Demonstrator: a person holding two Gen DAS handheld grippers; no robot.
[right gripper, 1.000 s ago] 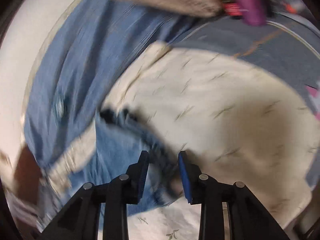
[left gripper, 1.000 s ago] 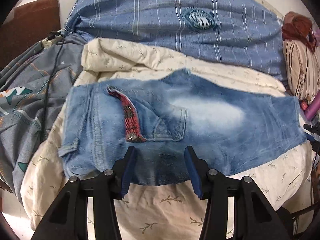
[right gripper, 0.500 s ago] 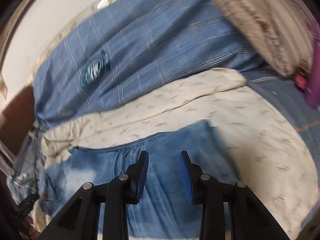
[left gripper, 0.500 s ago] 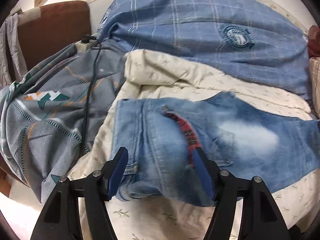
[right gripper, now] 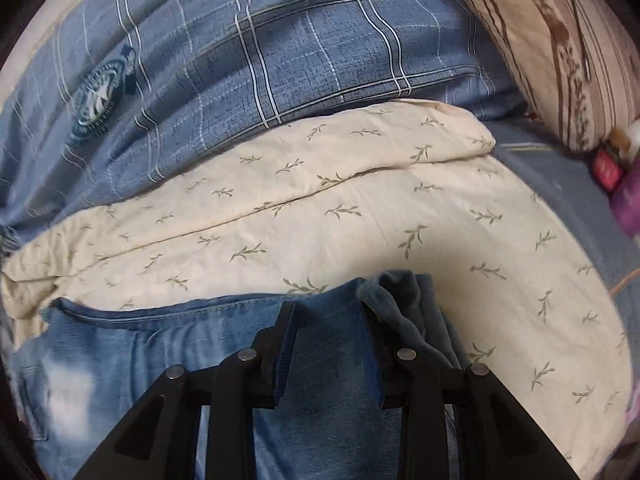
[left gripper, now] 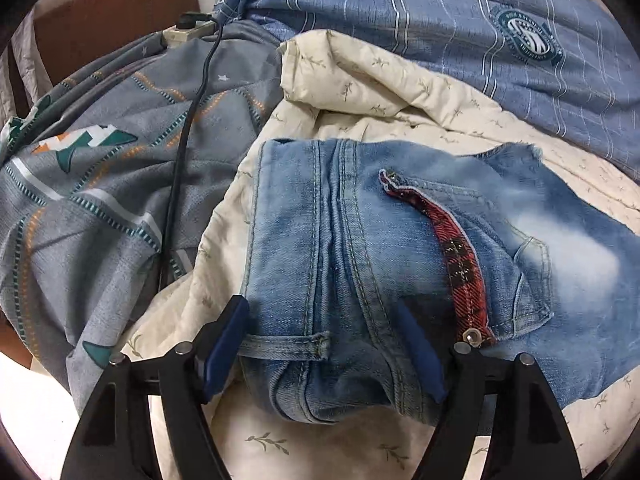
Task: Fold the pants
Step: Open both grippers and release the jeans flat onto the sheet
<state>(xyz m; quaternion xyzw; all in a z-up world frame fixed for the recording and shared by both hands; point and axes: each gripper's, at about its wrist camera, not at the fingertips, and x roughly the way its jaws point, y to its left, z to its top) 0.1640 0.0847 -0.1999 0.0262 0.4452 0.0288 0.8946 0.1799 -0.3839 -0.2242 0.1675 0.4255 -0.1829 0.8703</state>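
- While the jeans (left gripper: 400, 248) lay farther ahead of the left gripper (left gripper: 324, 352) a second ago, that gripper has since swung toward the waistband end and come down over it, so the belt loop (left gripper: 288, 344) and the bunched waist now sit between its spread fingers.
- Its jaws stand wide apart, one blue pad (left gripper: 224, 348) at the outer edge of the waistband, the other pressed into the denim near the red plaid pocket trim (left gripper: 460, 256); nothing is pinched yet.
- Meanwhile the right gripper (right gripper: 328, 344) has moved from blurred sweeping over the cream quilt (right gripper: 360, 208) to the far leg end, where the hems (right gripper: 404, 300) lie rumpled just beside its right finger.
- Its jaws are also apart, resting on flat denim, not clamped.
- Stretched across the cream quilt, the jeans lie on the bed below the blue plaid cover (right gripper: 280, 60), already doubled leg on leg by the look of it.
- Both ends now appear lined up for a grasp, so I judge the next fold, leg end toward waist, is about to start.
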